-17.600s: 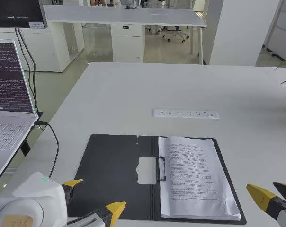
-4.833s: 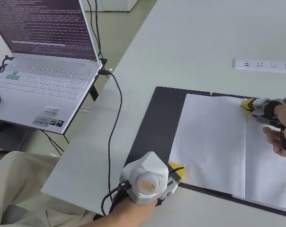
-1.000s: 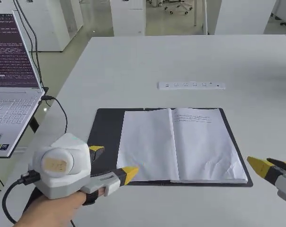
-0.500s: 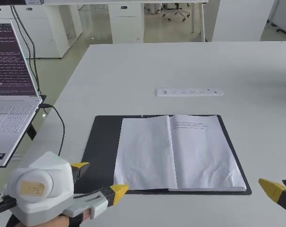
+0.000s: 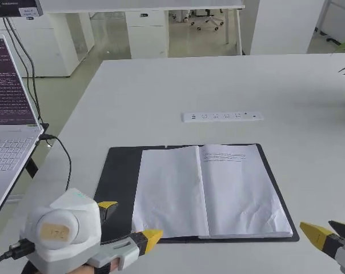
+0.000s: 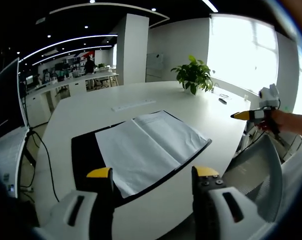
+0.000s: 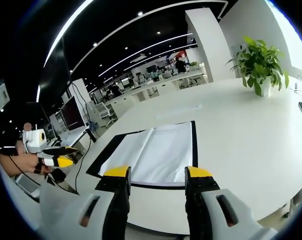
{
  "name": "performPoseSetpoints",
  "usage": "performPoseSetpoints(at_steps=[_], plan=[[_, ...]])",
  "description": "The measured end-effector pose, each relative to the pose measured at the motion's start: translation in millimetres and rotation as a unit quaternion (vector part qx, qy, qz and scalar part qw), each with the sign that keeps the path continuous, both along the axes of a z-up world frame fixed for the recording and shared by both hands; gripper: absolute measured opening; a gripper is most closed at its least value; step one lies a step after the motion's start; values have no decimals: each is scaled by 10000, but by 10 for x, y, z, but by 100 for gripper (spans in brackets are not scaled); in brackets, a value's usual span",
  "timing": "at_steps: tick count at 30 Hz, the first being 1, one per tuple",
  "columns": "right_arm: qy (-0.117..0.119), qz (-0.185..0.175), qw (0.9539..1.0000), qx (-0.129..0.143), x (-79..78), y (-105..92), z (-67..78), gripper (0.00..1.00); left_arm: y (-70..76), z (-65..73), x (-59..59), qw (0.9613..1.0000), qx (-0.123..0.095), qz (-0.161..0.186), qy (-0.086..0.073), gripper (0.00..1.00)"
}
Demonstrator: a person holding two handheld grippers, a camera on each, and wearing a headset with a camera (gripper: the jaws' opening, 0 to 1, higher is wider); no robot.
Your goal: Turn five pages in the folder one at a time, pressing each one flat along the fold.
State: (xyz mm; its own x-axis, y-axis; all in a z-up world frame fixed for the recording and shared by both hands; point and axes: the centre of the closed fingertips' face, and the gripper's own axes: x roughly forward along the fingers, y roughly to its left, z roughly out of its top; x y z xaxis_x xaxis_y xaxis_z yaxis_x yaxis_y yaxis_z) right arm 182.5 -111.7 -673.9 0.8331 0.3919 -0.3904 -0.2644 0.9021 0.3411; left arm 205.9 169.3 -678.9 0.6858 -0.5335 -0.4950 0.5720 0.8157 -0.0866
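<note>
A page [image 5: 167, 191] has been turned since the start. The folder [image 5: 118, 177] lies just ahead of the left tongs [image 5: 129, 220], which gape wide and empty. The right tongs [image 5: 327, 229] do likewise, seemingly touching nothing.

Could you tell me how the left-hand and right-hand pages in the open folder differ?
The left-hand page is blank, while the right-hand page carries a few printed lines near its top. The left-hand page leaves a wide black strip of the folder bare; the right-hand page nearly reaches its edge. Both are white and lie flat.
</note>
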Motion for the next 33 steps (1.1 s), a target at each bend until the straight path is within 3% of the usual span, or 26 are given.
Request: performPoseSetpoints(at_steps=[8, 11, 17, 22, 25, 27, 33], plan=[[112, 162, 9996, -186, 29, 17, -167, 42, -592, -299, 87, 9970, 233, -714, 163, 62], [149, 181, 9996, -183, 46, 15, -237, 42, -807, -374, 123, 9955, 261, -903, 154, 61], [196, 225, 9993, -205, 62, 25, -309, 41, -1301, -512, 238, 9930, 128, -1165, 147, 60], [228, 257, 9991, -235, 103, 28, -346, 41, -1648, -652, 318, 9901, 178, -1382, 159, 57], [258, 265, 9990, -246, 121, 20, -371, 41, -1782, -702, 350, 9888, 190, -1473, 118, 57], [280, 299, 9988, -283, 128, 16, -393, 41, -1860, -746, 376, 9859, 318, -1640, -25, 56], [323, 308, 9986, -279, 152, -8, -427, 41, -2017, -922, 450, 9836, 470, -1741, 22, 54]])
